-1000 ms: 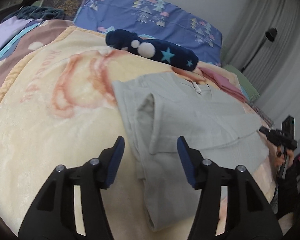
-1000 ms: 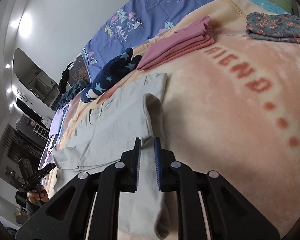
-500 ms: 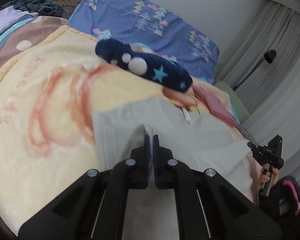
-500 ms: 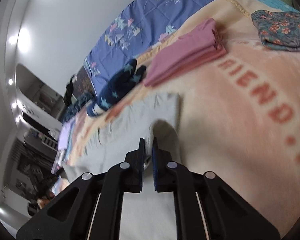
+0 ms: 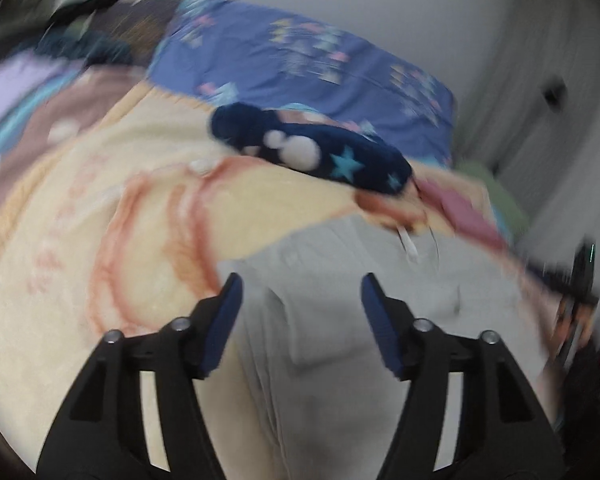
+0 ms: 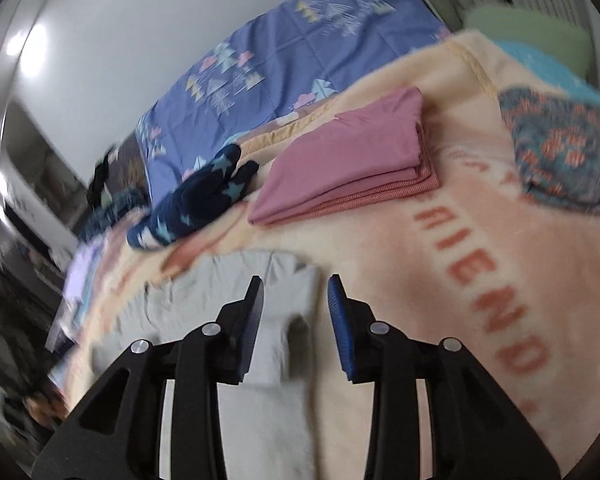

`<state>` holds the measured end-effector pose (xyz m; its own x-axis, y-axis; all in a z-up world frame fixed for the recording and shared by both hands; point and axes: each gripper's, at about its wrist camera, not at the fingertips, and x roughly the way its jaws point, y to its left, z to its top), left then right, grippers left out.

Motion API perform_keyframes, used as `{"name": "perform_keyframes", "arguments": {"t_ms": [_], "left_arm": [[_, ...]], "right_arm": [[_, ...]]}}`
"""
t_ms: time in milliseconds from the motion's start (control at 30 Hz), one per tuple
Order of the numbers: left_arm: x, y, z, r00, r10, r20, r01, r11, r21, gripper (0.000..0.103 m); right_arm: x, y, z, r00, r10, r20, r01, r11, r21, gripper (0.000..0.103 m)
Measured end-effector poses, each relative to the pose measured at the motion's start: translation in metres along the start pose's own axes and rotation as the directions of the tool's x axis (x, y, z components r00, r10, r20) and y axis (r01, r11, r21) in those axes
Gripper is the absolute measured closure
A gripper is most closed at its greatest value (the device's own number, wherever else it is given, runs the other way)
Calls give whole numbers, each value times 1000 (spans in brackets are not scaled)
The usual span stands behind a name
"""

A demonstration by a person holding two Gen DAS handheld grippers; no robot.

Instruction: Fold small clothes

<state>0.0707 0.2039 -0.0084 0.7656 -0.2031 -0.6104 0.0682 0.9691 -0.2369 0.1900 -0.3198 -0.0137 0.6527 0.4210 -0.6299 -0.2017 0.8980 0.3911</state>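
One grey garment (image 6: pixel 260 360), one pink folded stack (image 6: pixel 352 168), one navy starred item (image 6: pixel 196 204), one patterned cloth (image 6: pixel 564 152), two tongs (image 5: pixel 300 308).

bare blanket (image 6: pixel 440 312) right of grey garment (image 6: pixel 268 392), pink stack (image 6: pixel 352 168) beyond

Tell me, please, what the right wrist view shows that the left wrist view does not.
Only the right wrist view shows the floral teal cloth and the blanket's red lettering. Only the left wrist view shows the lilac cloth at far left and the blanket's curved orange print. Both show the grey garment on the cream blanket, the navy star-patterned item, the folded pink clothes and the blue patterned bedding. Both the left gripper and the right gripper have their jaws apart over the garment.
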Motion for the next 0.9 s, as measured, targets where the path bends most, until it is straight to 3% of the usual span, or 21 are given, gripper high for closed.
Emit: {"name": "perform_keyframes", "arguments": {"t_ms": [67,133,233,300,367,433,500,567,667,767,833,900], "left_arm": [[-5,-29,-15,999,44,-25,-38,981,189,25],[1,-50,-34,990,129,-60,-99,929,357,20],[24,-57,-49,967,238,-92,-169,868,467,20],[43,-51,-47,949,305,-85,-230,847,479,20],[63,-44,-33,932,361,-44,-297,825,481,18],[80,-35,-12,920,391,-13,-344,824,451,16],[91,-22,12,898,440,1,-408,832,376,17],[92,0,35,898,440,-2,-426,871,243,17],[78,23,48,932,363,-9,-360,928,95,17],[75,33,44,964,265,-38,-262,963,54,17],[77,35,39,984,164,-65,-164,986,5,17],[81,35,35,992,98,-77,-100,995,-31,17]], "right_arm": [[-3,17,-16,998,-51,-27,45,985,-166,56],[2,37,-37,989,-140,-46,115,928,-354,42],[27,54,-59,964,-255,-72,180,828,-531,42],[38,56,-56,960,-278,-40,211,806,-554,40],[49,53,-40,953,-302,-2,257,815,-519,40],[63,44,-10,939,-340,45,326,844,-427,40],[71,27,17,944,-328,37,324,902,-285,40],[72,8,32,961,-276,9,274,951,-146,40],[64,-11,38,981,-196,4,196,980,-43,40],[63,-20,37,994,-108,-19,108,994,2,42],[63,-21,34,998,-51,-34,51,999,17,51],[65,-15,33,999,-34,-41,34,999,7,53]]}}
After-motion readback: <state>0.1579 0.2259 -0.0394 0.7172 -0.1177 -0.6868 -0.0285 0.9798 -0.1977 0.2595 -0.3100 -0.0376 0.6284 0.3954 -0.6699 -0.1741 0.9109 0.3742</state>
